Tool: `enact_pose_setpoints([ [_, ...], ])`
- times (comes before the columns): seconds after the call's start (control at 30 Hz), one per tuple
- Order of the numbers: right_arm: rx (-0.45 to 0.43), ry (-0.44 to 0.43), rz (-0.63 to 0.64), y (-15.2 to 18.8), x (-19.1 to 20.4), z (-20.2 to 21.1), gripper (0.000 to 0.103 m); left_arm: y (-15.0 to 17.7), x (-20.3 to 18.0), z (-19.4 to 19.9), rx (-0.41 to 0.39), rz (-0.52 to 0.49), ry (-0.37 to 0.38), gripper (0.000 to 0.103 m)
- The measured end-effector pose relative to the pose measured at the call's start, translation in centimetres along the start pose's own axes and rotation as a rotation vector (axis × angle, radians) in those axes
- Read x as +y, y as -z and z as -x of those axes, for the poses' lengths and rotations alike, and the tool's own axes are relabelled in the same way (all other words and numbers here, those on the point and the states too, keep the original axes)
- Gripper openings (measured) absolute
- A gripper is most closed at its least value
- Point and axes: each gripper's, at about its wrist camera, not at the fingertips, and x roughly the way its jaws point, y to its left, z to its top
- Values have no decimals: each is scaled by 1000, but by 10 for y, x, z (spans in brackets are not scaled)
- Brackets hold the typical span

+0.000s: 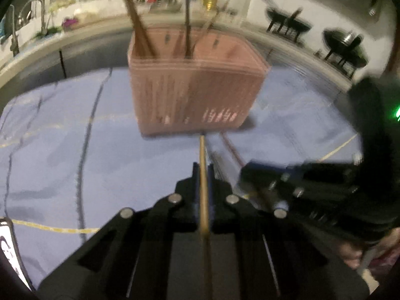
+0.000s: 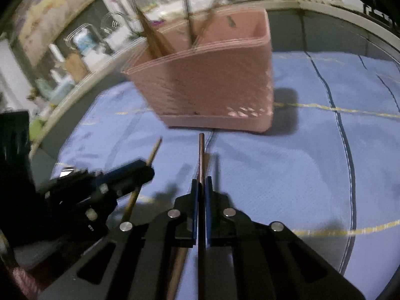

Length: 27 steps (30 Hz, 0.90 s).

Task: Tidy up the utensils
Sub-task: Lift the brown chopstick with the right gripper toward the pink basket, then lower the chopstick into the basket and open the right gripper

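A pink slotted utensil basket (image 1: 197, 87) stands on the blue cloth (image 1: 75, 150) ahead of both grippers, with several chopsticks (image 1: 140, 32) standing in it. It also shows in the right wrist view (image 2: 212, 87). My left gripper (image 1: 203, 170) is shut on a light wooden chopstick (image 1: 203, 187) that points at the basket's base. My right gripper (image 2: 201, 182) is shut on a reddish-brown chopstick (image 2: 201, 155), also pointing at the basket. The left gripper (image 2: 147, 172) shows in the right wrist view with its light chopstick (image 2: 155, 150). The right gripper shows blurred at the right of the left wrist view.
The blue cloth (image 2: 300, 175) covers the table, with dark seams and yellow lines. Behind the basket runs a counter edge (image 1: 75, 32) with a sink tap (image 1: 40, 15), bottles and clutter. Dark pans (image 1: 345, 47) stand at the far right.
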Motion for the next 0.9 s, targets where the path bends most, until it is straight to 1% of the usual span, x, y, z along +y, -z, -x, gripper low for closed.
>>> enact_pose_setpoints([
  [0.07,-44,-41,18,1,9,19,5,-10,-4,28,-71,-13,27,5],
  [0.1,-80,-67,25,-1,14,32,5,-17,-7,44,-112,-23,35,5],
  [0.23,-217,-142,28,-22,27,76,5,-49,-12,93,-243,-33,68,5],
  [0.27,-260,-159,31,-32,31,89,5,-57,-13,100,-266,-35,74,5],
  [0.33,-315,-190,32,-50,34,105,5,-77,-15,116,-318,-43,79,5],
  [0.37,-351,-198,37,-65,37,116,5,-93,-15,125,-352,-47,76,5],
  [0.47,-428,-194,59,-105,46,135,5,-129,-14,143,-425,-55,64,5],
  [0.53,-474,-179,78,-130,47,145,5,-152,-13,148,-468,-68,38,5],
  [0.6,-510,-147,99,-158,50,147,5,-176,-11,143,-486,-66,9,5],
  [0.67,-536,-123,105,-179,47,143,5,-190,-6,131,-483,-63,-16,5],
  [0.73,-546,-91,115,-196,41,130,5,-198,-1,116,-470,-63,-46,5],
  [0.8,-533,-69,118,-202,35,116,5,-203,8,94,-432,-49,-59,5],
  [0.9,-497,-44,118,-202,24,88,5,-196,19,68,-391,-40,-69,5],
])
